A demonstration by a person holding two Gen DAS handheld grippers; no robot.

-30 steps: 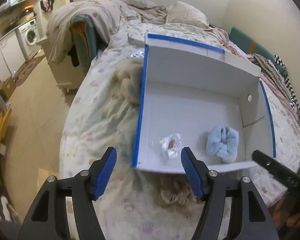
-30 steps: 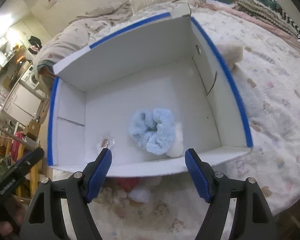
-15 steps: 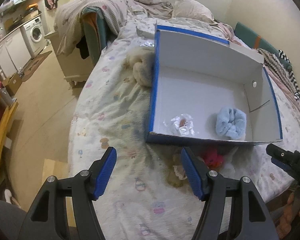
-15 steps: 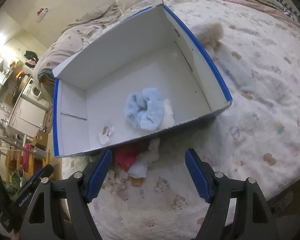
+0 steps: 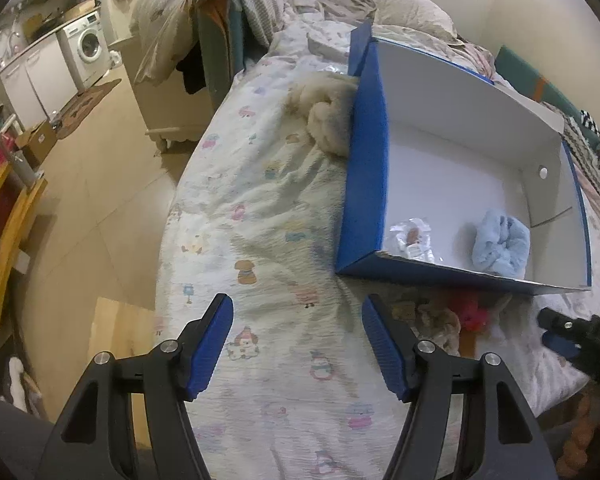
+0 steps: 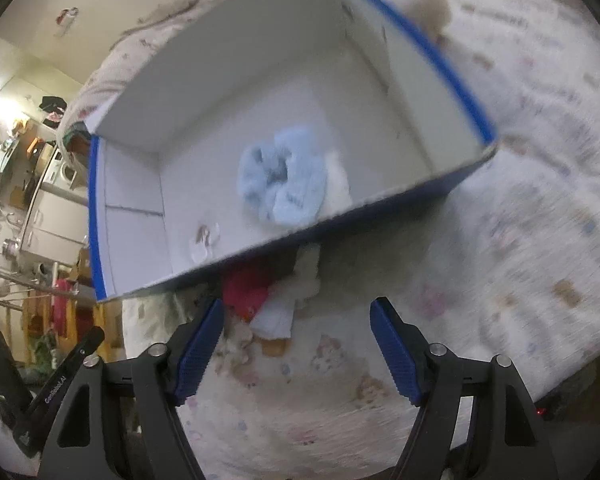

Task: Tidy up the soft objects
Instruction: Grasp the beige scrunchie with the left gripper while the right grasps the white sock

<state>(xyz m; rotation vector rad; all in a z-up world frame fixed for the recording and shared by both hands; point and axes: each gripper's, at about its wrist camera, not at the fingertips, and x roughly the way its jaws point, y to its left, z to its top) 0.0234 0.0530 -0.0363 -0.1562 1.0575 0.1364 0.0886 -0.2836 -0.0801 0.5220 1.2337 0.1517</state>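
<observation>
A blue box with a white inside (image 5: 364, 184) (image 6: 400, 92) lies on the bed. Inside it are a light blue fluffy item (image 5: 500, 246) (image 6: 282, 184) and a small clear packet (image 5: 414, 238) (image 6: 204, 242). A red soft item (image 5: 470, 314) (image 6: 246, 290) and pale soft pieces (image 5: 438, 320) (image 6: 284, 312) lie on the bedspread by the box's near wall. A cream fluffy item (image 5: 328, 120) lies left of the box. My left gripper (image 5: 298, 344) is open over the bedspread. My right gripper (image 6: 298, 350) is open just before the red item.
The patterned bedspread (image 5: 260, 240) ends at the bed's left edge above a tiled floor (image 5: 100, 184). A chair draped with blankets (image 5: 216, 40) stands at the bed's far left. A washing machine (image 5: 86, 46) is far back. Pillows (image 5: 416, 12) lie beyond the box.
Both grippers have pulled back from the box toward the bed's near edge, staying open. The red and pale soft items by the box's near wall have come into view.
</observation>
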